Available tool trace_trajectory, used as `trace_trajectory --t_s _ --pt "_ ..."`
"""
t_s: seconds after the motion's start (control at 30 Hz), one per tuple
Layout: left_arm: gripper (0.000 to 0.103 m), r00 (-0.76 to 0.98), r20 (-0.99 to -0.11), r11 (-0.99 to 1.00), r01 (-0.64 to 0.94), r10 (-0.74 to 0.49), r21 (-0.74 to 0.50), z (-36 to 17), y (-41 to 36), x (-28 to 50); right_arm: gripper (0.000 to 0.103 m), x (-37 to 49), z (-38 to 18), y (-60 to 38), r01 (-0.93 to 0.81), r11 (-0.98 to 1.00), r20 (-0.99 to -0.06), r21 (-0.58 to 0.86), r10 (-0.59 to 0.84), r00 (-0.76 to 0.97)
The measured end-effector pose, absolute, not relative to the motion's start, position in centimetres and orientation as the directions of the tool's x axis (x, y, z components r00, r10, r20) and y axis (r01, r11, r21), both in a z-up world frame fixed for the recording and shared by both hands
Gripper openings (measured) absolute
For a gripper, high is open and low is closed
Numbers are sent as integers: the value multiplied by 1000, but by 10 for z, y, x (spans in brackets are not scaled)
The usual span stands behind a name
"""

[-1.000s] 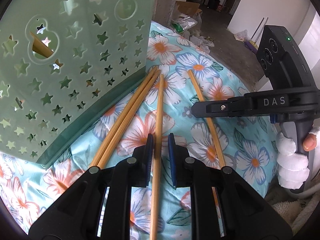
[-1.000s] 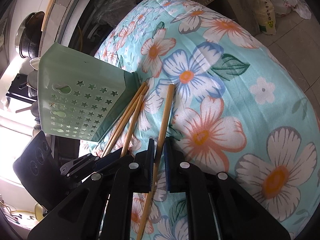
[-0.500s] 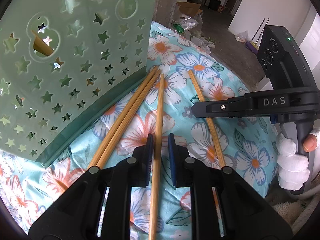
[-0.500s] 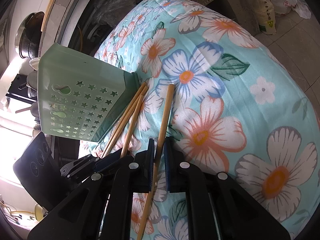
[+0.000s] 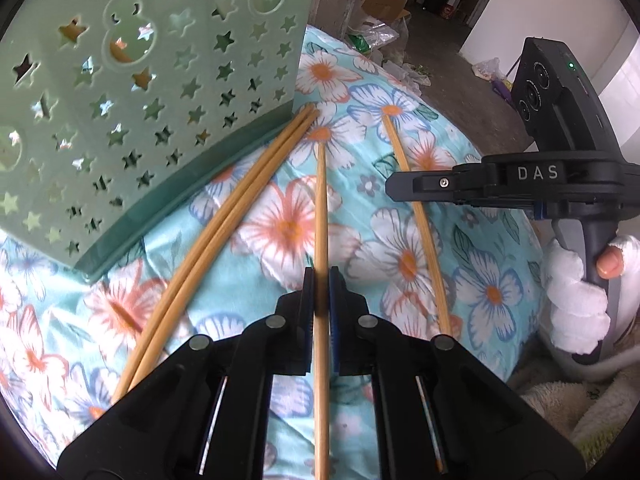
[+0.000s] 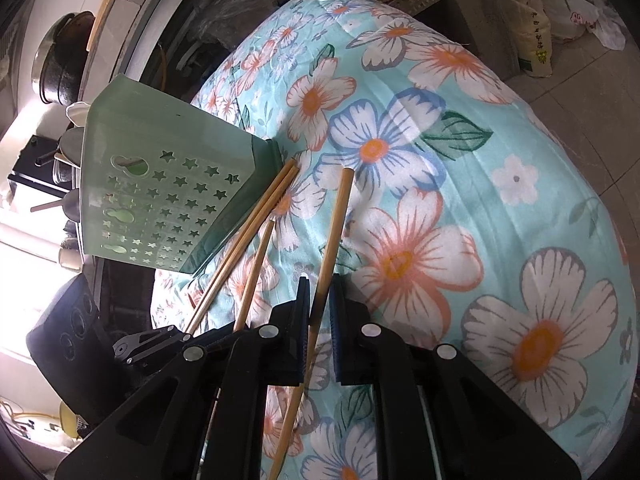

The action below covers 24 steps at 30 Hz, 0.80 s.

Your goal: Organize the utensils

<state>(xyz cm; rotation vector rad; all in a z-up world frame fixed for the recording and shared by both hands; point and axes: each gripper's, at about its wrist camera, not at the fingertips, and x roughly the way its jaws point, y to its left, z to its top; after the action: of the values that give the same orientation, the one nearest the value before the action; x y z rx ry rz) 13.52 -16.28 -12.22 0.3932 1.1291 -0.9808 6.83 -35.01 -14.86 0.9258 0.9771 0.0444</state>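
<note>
Left tongs (image 5: 319, 292) clenched on a chopstick (image 5: 320, 200), gripped toward the middle; right tongs (image 6: 320, 304) clenched on another chopstick (image 6: 334, 224), also mid-shaft. Both sticks look light, stiff, smooth bamboo, likely to pivot or slip if held far off-centre, so a near-middle grip suits. Two more chopsticks, a pair (image 5: 224, 220), lie touching on the floral cloth (image 5: 500, 292), tips against the base of the green holder (image 5: 160, 92). Holder stands just beyond, star-punched wall facing tongs; its opening isn't visible. Each tool is near the other's path.
</note>
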Motion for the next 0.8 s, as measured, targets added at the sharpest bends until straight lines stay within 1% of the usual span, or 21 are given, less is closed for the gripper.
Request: trace_trajectory --t_s 0.07,0.17,0.3,0.43,0.53,0.6,0.8 --pt "7 72 -880 538 814 -469 -219 -120 -161 137 10 67 -148 -351 358 632 -692 687 420 587" --pt "16 75 -873 536 814 -482 -226 -118 -162 143 11 70 -145 -349 356 648 -704 673 416 576" --pt "17 75 -874 529 820 -480 -219 -119 -171 152 16 75 -143 -350 363 652 -710 666 404 577" --pt "17 90 -882 533 823 -463 -196 -121 -182 157 17 82 -143 -350 376 664 -724 646 379 576" --pt "17 116 -884 532 831 -453 -164 -121 -193 162 16 86 -144 -350 384 659 -723 647 368 585" --pt "17 132 -882 531 834 -452 -147 -122 -197 163 12 87 -145 -350 388 665 -727 639 356 587" --pt "15 164 -880 540 833 -447 -120 -123 -203 160 11 85 -145 -350 388 669 -728 633 346 591"
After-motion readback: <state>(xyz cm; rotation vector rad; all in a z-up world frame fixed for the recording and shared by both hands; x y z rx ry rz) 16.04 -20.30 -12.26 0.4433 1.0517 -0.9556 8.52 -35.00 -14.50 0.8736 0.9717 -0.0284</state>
